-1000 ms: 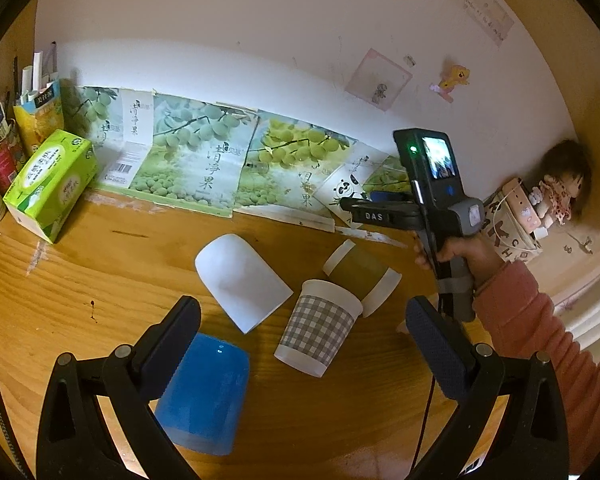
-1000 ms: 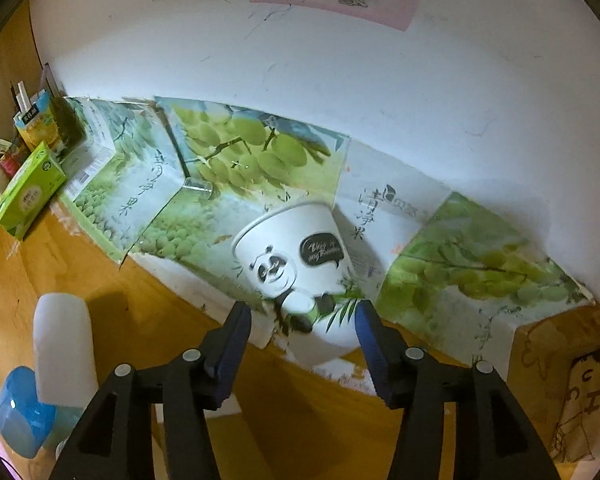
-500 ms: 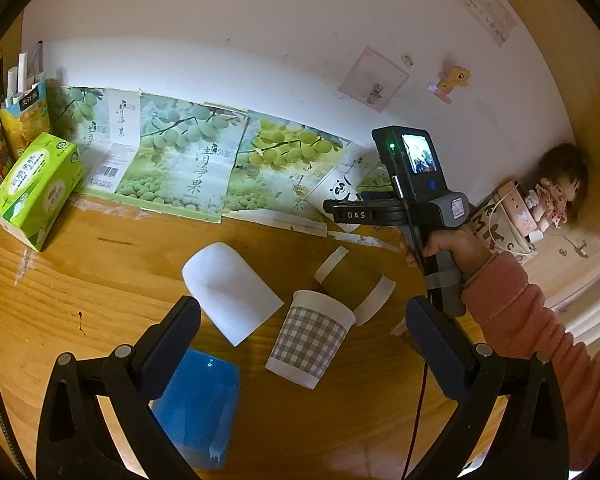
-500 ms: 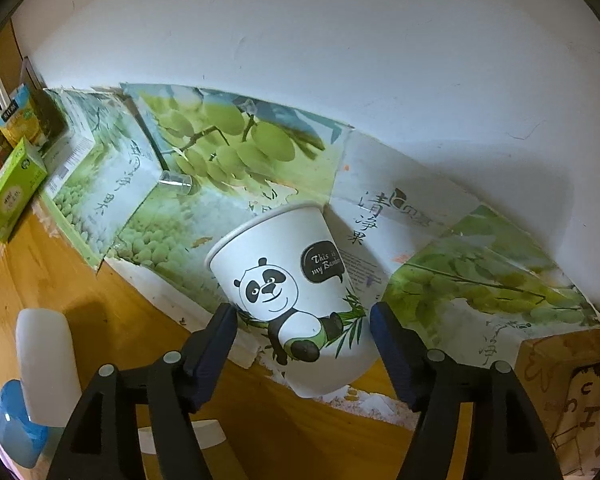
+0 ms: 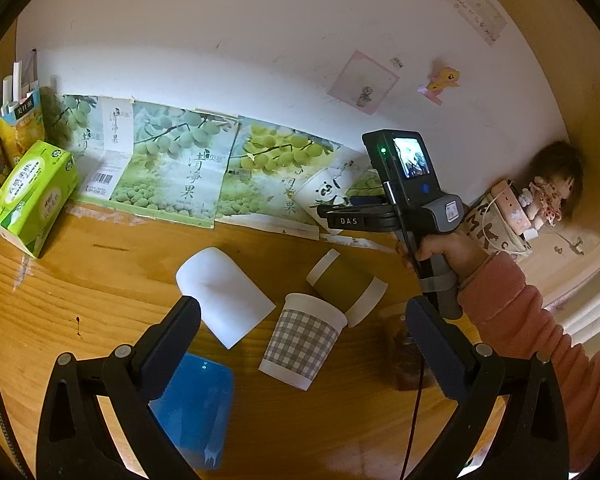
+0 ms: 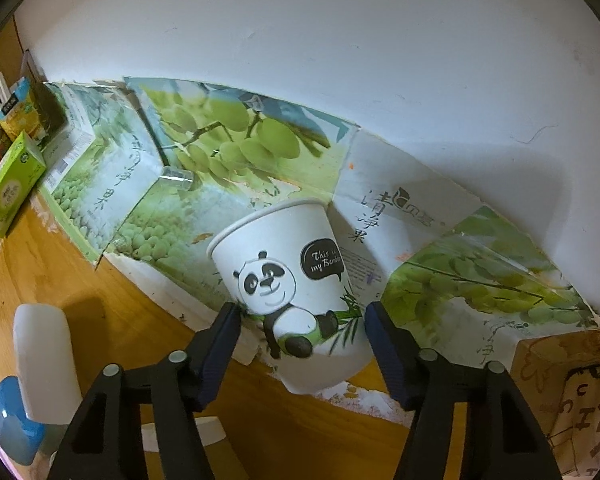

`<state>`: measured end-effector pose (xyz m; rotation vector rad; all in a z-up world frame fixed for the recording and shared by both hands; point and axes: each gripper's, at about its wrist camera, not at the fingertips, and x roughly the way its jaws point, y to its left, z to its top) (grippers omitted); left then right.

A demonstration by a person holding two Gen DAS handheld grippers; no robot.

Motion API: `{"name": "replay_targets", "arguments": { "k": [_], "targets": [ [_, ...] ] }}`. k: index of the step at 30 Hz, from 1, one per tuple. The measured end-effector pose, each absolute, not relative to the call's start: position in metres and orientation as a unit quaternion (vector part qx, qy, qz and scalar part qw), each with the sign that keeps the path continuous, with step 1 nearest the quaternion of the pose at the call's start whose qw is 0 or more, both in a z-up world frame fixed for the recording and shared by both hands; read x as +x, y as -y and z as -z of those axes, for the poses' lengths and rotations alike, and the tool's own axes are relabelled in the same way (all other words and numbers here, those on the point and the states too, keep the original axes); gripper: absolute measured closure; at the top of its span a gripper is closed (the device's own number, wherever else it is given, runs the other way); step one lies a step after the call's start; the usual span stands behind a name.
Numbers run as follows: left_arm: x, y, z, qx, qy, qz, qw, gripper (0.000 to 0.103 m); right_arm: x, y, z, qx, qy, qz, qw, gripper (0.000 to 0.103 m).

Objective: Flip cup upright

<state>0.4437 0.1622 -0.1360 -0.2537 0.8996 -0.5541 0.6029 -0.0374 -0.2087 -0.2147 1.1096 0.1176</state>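
Right wrist: panda cup [image 6: 296,284] seemingly between fingers [image 6: 224,332].

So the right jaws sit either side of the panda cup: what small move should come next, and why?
Probably draw the right gripper straight back. The panda cup already stands rim-up, slightly tilted, by the grape posters, and the jaws look open beside its lower wall, so the remaining step seems to be clearing it without a nudge.
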Motion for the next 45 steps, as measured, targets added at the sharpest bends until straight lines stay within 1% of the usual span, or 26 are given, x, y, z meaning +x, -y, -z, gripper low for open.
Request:
{"name": "replay_targets", "arguments": {
  "k": [6,15,21,30,36,45],
  "targets": [
    [0.437,-0.166,0.130,-0.122,-0.421,0.269,0.858,0.001,0.594,0.035,0.200,-0.102,-0.518,-0.052,0.848,0.049],
    [0.424,-0.175,0.116,-0.131,-0.404,0.273,0.863,0.001,0.572,0.041,0.165,-0.069,-0.498,-0.044,0.863,0.050],
    [0.412,-0.180,0.106,-0.133,-0.390,0.271,0.870,0.001,0.541,0.057,0.135,-0.021,-0.488,-0.027,0.872,0.050],
    [0.381,-0.178,0.095,-0.115,-0.375,0.266,0.880,0.001,0.467,0.087,0.105,0.110,-0.472,-0.021,0.874,0.052],
    [0.353,-0.168,0.092,-0.105,-0.375,0.273,0.880,0.001,0.405,0.085,0.097,0.109,-0.467,-0.033,0.877,0.052],
    [0.309,-0.155,0.094,-0.087,-0.386,0.283,0.874,0.001,0.322,0.057,0.108,0.128,-0.478,-0.053,0.868,0.052]
  ]
}}
